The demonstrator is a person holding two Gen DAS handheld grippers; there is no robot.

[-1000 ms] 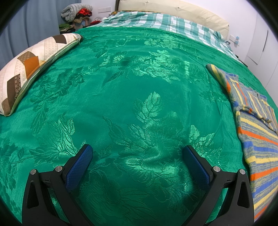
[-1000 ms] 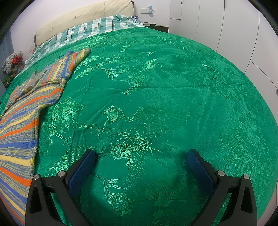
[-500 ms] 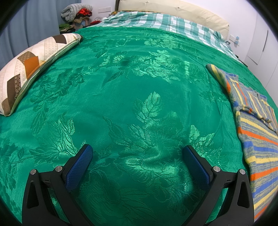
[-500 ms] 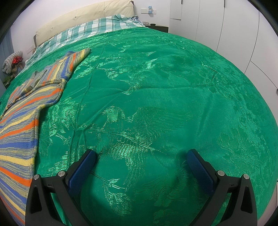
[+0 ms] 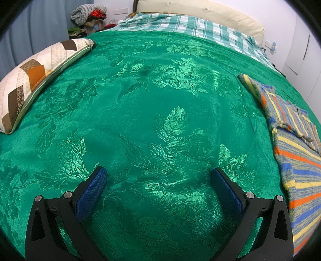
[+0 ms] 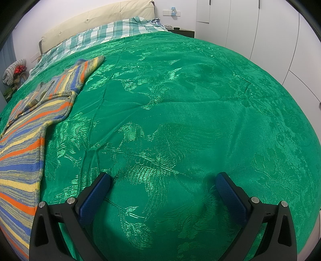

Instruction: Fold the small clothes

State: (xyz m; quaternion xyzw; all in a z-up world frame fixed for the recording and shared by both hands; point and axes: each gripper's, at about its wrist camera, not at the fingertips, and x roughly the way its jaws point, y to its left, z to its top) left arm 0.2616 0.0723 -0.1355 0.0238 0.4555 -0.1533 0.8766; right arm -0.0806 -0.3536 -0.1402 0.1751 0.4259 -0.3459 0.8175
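Observation:
A striped knit garment in blue, orange, yellow and grey lies flat on the green bedspread, at the right edge of the left wrist view. The same garment fills the left side of the right wrist view, one sleeve stretched toward the headboard. My left gripper hovers open over bare bedspread, left of the garment. To the garment's right, my right gripper is open too, with nothing between its blue pads.
A patchwork pillow lies at the bed's left edge. A checked sheet and a beige headboard are at the far end. Piled clothes sit beyond the bed's corner. White wardrobe doors stand along the right.

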